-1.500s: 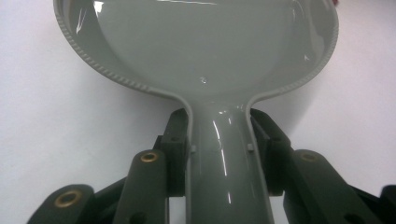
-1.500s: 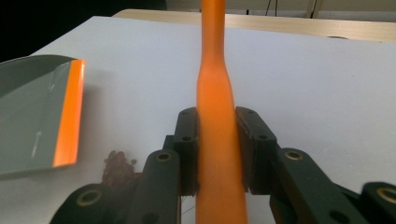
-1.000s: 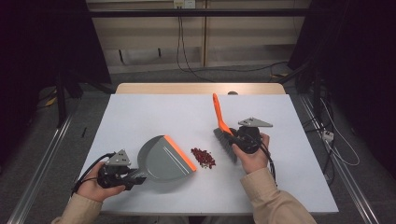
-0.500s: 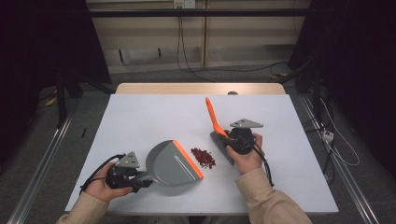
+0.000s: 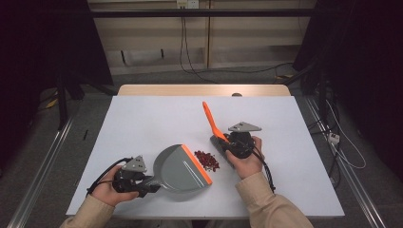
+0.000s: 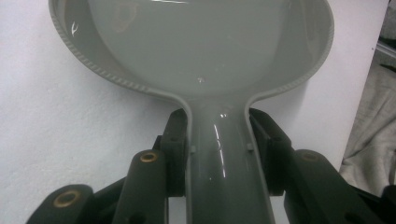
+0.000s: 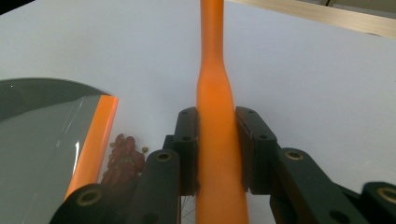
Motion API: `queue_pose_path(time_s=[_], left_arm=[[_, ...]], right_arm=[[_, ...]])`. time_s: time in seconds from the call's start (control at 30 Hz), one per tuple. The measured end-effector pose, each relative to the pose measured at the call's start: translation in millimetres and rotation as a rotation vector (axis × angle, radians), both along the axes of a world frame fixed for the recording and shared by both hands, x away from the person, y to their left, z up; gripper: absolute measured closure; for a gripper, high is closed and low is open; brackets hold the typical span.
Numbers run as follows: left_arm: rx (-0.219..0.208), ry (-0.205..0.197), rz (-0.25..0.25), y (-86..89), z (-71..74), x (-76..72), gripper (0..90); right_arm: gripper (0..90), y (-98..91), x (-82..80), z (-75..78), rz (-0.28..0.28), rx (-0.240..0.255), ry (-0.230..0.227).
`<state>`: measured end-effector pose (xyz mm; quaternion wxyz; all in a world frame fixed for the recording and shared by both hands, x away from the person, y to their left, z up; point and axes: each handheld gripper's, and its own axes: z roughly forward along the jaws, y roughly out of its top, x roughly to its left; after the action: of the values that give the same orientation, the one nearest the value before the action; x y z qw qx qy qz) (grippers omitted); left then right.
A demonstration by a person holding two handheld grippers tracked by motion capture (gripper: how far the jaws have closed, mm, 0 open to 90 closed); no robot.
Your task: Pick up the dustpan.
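A big white table point(image 5: 157, 123) with a flat, smooth top and a pale wooden strip along its far edge holds everything. On its near left part lies a grey plastic dustpan point(image 5: 178, 166). The pan is round at the back, shiny and smooth inside, with a bumpy ridge along its rim. Its straight front lip point(image 5: 196, 164) is a soft-looking orange strip, and it faces right.

The left gripper point(image 5: 148, 185) is black and chunky. Its two jaws are pressed on the sides of the dustpan's thick grey handle, pinching it tight.

The right gripper point(image 5: 227, 144) sits to the right of the dustpan. Its jaws are squeezed on the smooth orange handle of a small brush point(image 5: 210, 118). The handle is long, gets thin higher up, and leans up and away toward the far side of the table. The brush's dark head is down near the table.

Between the orange lip and the brush lies a little heap of small red, bean-like bits point(image 5: 207, 159), right by the lip.
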<state>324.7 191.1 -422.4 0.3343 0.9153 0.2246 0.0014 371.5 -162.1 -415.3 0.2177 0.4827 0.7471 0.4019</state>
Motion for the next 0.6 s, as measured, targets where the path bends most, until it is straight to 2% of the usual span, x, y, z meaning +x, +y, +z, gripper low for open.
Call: queue_pose_path(time_s=[0.2, 0.23, 0.37, 0.6], left_arm=[[-0.006, 0.007, 0.003, -1.6, 0.5, 1.5, 62.7], [0.002, 0.005, -0.011, -1.3, 0.6, 2.5, 62.7], [-0.011, 0.01, 0.002, -2.6, 0.1, 2.4, 62.6], [-0.002, 0.017, 0.002, -3.8, 0.4, 3.0, 62.7]], right_arm=[[71.3, 4.9, -1.6, 0.1, 0.007, -0.012, -0.003], [71.4, 5.8, -2.0, 0.3, 0.009, -0.016, -0.004], [71.3, 11.2, -5.1, 0.6, 0.015, -0.035, -0.009], [71.3, 16.2, -6.6, 1.0, 0.015, -0.045, -0.008]])
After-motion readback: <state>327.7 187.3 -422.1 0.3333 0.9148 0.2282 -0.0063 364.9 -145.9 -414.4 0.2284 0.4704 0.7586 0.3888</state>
